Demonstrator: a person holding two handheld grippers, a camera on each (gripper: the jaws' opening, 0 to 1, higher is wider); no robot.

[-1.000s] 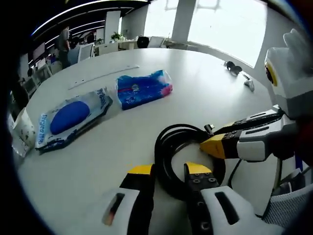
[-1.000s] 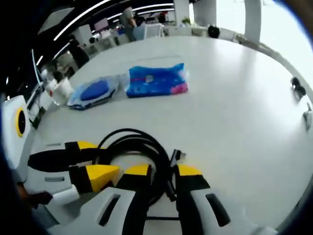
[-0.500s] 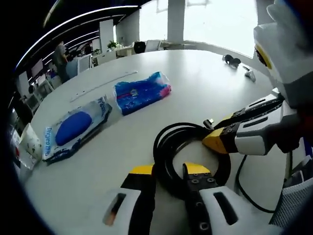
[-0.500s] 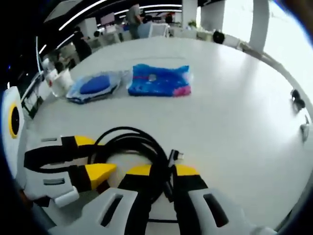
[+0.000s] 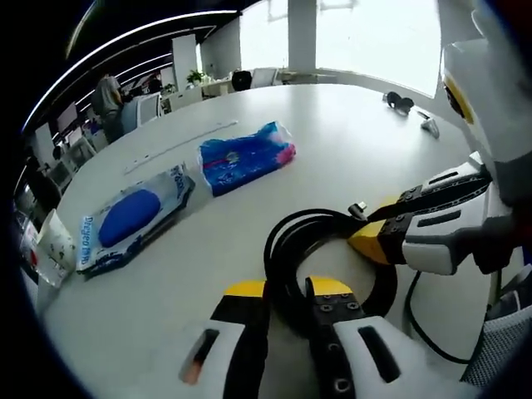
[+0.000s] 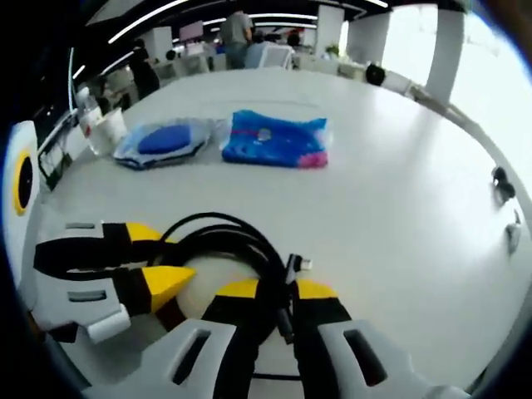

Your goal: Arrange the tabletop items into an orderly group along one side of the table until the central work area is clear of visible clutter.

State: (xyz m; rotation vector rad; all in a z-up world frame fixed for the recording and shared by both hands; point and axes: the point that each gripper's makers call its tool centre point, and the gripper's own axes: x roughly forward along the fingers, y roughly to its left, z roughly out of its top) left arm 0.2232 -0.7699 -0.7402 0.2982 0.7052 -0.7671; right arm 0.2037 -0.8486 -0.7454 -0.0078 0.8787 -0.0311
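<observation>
A wide white surface carries a coiled black cable, two blue packets side by side, and small dark objects near its far edge.

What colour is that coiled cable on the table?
Black; the coiled cable shows best in the right gripper view.

right gripper clamped on coiled black cable near table edge; left gripper straddling the coil's other side.
</observation>
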